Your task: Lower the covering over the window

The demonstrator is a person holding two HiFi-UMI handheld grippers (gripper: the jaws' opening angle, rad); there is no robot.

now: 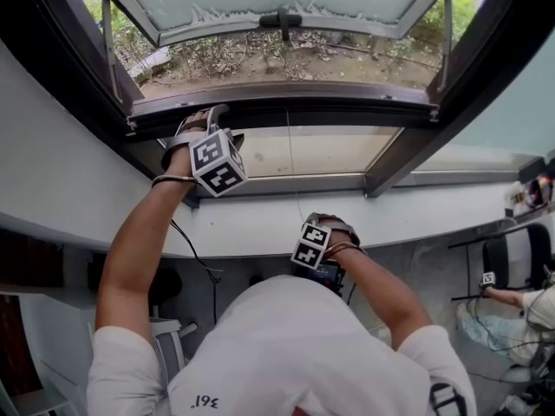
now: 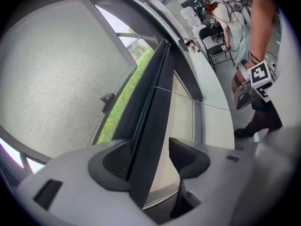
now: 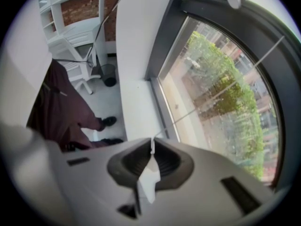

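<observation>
Window, cover up | left gripper (image 2: pixel 151 160) stood well open astride the dark rail (image 2: pixel 153 117), unclamped; I took that rail for the covering's pull edge, high on the frame | right gripper (image 3: pixel 150 161) pinched the cord's white tab (image 3: pixel 148 178), I judged to draw it | glass (image 3: pixel 221 117) bare

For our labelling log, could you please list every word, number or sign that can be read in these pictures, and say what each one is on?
"361": on the white shirt, at the bottom of the head view; the tiny mark beside it is too small to read.
Upper marker cube and lower marker cube: black-and-white square patterns only, no letters.
Items on the far desk in the left gripper view: too small to read.
</observation>
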